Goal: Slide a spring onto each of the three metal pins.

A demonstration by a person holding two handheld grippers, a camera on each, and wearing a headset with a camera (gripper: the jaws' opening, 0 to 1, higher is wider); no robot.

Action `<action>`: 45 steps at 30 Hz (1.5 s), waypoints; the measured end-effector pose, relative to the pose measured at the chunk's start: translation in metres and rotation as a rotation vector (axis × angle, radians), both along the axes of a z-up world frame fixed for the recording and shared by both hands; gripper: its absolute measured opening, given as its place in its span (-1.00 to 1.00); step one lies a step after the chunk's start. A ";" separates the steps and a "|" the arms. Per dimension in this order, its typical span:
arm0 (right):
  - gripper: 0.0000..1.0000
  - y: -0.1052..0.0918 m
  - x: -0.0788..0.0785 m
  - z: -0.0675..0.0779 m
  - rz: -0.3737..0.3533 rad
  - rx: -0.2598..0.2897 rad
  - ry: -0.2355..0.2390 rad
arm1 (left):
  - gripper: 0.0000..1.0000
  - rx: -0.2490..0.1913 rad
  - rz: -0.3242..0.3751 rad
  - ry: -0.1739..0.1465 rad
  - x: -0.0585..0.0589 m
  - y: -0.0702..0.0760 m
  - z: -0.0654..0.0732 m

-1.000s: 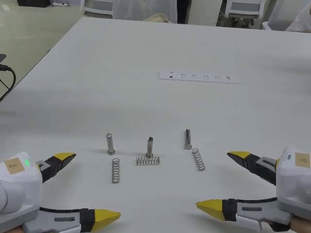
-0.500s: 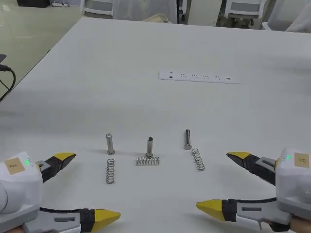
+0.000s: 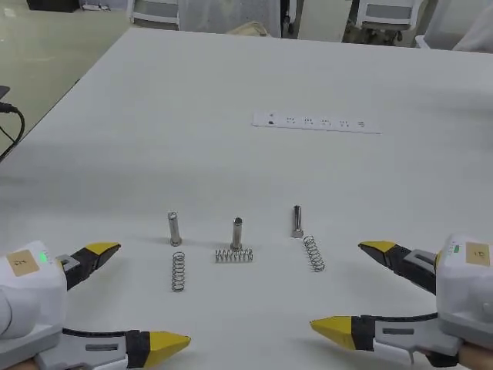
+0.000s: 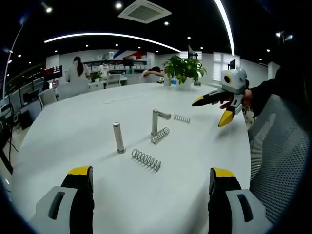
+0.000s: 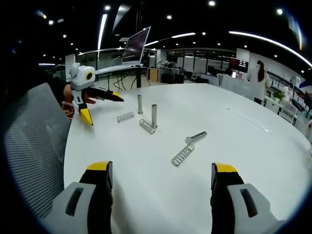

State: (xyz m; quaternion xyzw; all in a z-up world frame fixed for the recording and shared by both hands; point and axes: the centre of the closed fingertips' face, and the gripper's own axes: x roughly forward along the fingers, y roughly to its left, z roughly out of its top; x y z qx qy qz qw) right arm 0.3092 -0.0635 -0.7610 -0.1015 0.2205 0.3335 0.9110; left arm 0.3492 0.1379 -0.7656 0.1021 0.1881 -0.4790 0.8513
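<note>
The left gripper (image 3: 137,294) and the right gripper (image 3: 353,287) hover low over a white surface (image 3: 231,85). Both have their yellow-tipped jaws spread wide and hold nothing.

Ahead of the jaws, in the space between the two grippers, three wire springs lie on their sides. The left spring (image 3: 178,271) is nearest the left jaws, the middle spring (image 3: 233,255) lies crosswise, and the right spring (image 3: 313,253) is nearest the right jaws.

Just beyond them are the pins, all still bare. The left pin (image 3: 174,229) and the middle pin (image 3: 237,233) stand upright. The right pin (image 5: 196,137) lies flat.

The springs look light, squashy and prone to rolling. They are best pinched gently across the coils near one end, which leaves the other end open. The pins look stiff and smooth, and would tip easily.
</note>
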 end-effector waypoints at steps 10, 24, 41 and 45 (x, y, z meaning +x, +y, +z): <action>0.63 -0.001 0.001 0.001 -0.007 0.003 0.000 | 0.94 -0.001 0.004 -0.001 0.001 0.000 0.001; 0.55 -0.012 0.008 0.008 -0.027 0.000 0.002 | 0.93 -0.002 0.007 -0.007 0.001 0.001 0.003; 0.49 -0.019 0.033 0.025 -0.015 -0.050 -0.002 | 0.93 -0.004 0.012 -0.007 0.002 0.002 0.003; 0.48 -0.019 0.039 0.025 -0.008 -0.063 0.005 | 0.93 -0.005 0.012 -0.008 0.002 0.002 0.003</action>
